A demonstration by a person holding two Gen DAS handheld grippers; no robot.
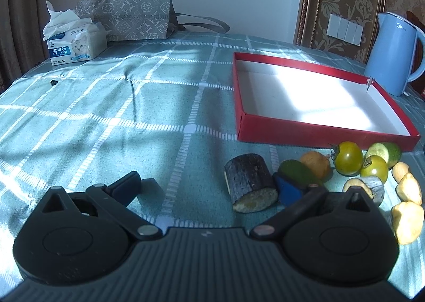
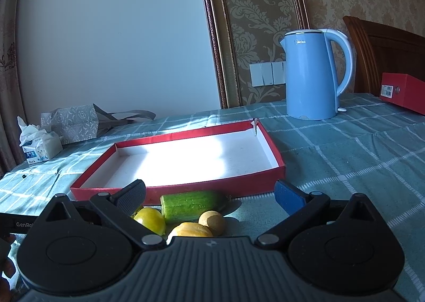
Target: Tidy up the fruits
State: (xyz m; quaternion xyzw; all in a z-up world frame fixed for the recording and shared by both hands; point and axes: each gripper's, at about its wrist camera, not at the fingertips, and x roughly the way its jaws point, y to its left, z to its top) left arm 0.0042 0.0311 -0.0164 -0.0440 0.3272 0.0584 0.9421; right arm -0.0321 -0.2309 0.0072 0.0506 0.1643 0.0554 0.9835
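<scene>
The fruit pile is all sitting on the tablecloth just in front of the red tray, none of it inside yet; so the sorting basically hasn't started, as far as these views show. The tray's white floor is bare — just sunlight on it.

In the pile, the left wrist view shows two yellow-green tomatoes touching each other, a cucumber piece behind them right against the tray wall, a dark-skinned eggplant chunk lying on its side, a second smaller eggplant piece, a green avocado-looking thing and some pale yellow lumps at the right edge; hard to say what those are.

The left gripper hangs low with its tongs spread wide, pinching nothing, the eggplant chunk just beside its blue finger. The right gripper is also spread and empty, hovering over the cucumber and tomatoes.

Further out: a blue kettle, a tissue pack and a patterned bag at the far side. Everything's still left to move.
</scene>
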